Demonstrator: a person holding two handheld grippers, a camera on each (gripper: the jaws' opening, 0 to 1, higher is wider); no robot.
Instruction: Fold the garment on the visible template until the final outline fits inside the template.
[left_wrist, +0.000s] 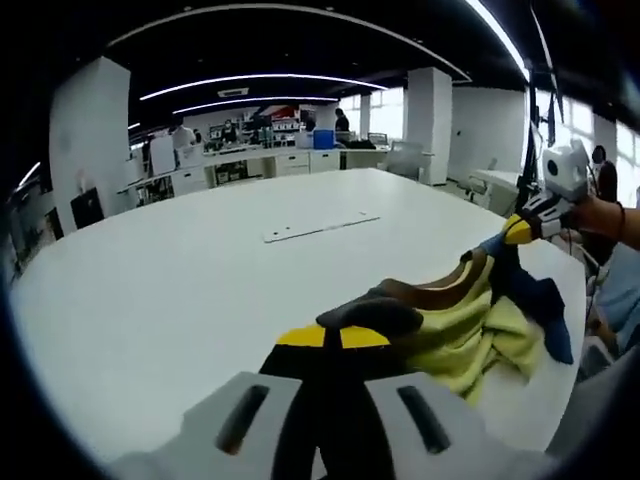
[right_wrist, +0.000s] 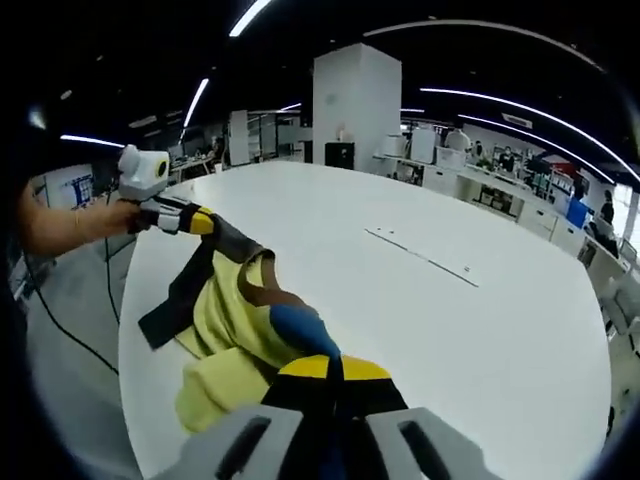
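Both tongs (left_wrist: 333, 338) (right_wrist: 333, 368) clamp the bunched garment (left_wrist: 455, 335) at tabletop (left_wrist: 200, 270) edge, strip (left_wrist: 322, 227) at 12 o'clock; folding likely not begun.

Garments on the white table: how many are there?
1: a yellow garment with dark and brown trim, bunched at the white table's edge, stretched between the left tool and right tool.

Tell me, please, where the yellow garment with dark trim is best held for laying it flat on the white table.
Hold the yellow garment with dark trim by two separated points on its dark edge, coming in from the ends, much as the left tongs and right tongs do: it hangs slack and bunched between them over the white table, so spreading them apart should probably flatten it.
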